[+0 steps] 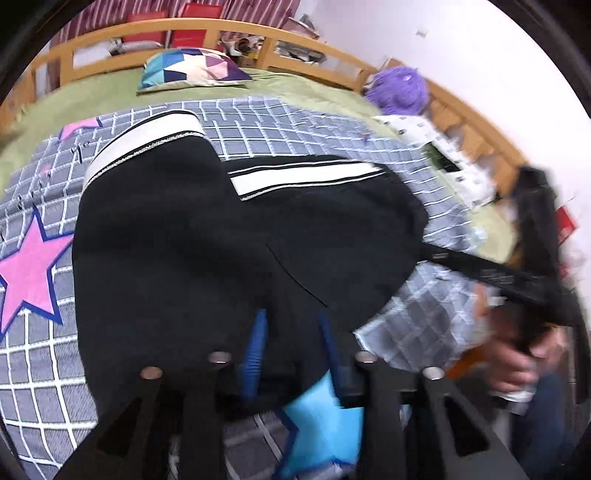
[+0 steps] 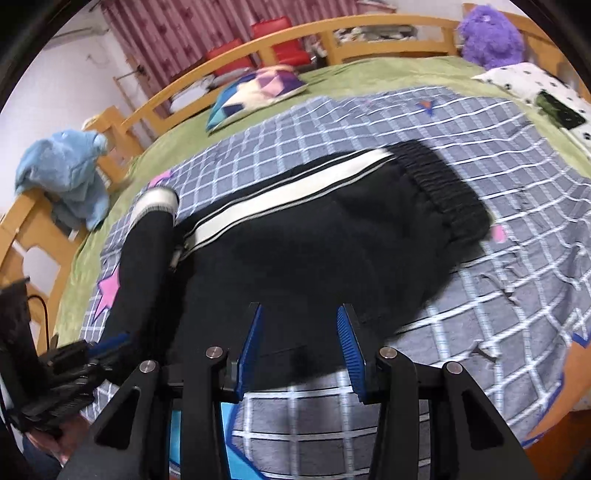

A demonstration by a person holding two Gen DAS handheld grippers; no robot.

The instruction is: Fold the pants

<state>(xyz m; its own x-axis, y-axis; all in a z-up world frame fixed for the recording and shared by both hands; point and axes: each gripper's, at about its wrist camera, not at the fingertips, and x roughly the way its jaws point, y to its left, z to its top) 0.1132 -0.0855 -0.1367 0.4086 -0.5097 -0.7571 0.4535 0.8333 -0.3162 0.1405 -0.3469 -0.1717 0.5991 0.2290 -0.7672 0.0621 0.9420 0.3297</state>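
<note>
Black pants [image 1: 207, 236] with white side stripes lie on a grey checked blanket [image 1: 37, 369]. In the right wrist view the pants [image 2: 314, 240] lie with the elastic waistband [image 2: 443, 192] at the far right and a leg bent toward the left. My left gripper [image 1: 291, 325] is open, its blue pads [image 1: 258, 343] over the near edge of the black cloth. My right gripper [image 2: 299, 314] is open, its pads [image 2: 347, 332] just above the pants' near edge. The right gripper also shows in the left wrist view [image 1: 532, 258], and the left gripper shows in the right wrist view [image 2: 74, 358].
The blanket [image 2: 480, 314] covers a green bed with a wooden rail [image 2: 221, 70]. A colourful pillow [image 2: 255, 92], a purple plush toy [image 2: 487, 33], a blue plush [image 2: 62, 166] and a spotted cloth [image 2: 532, 85] lie around the bed's edges.
</note>
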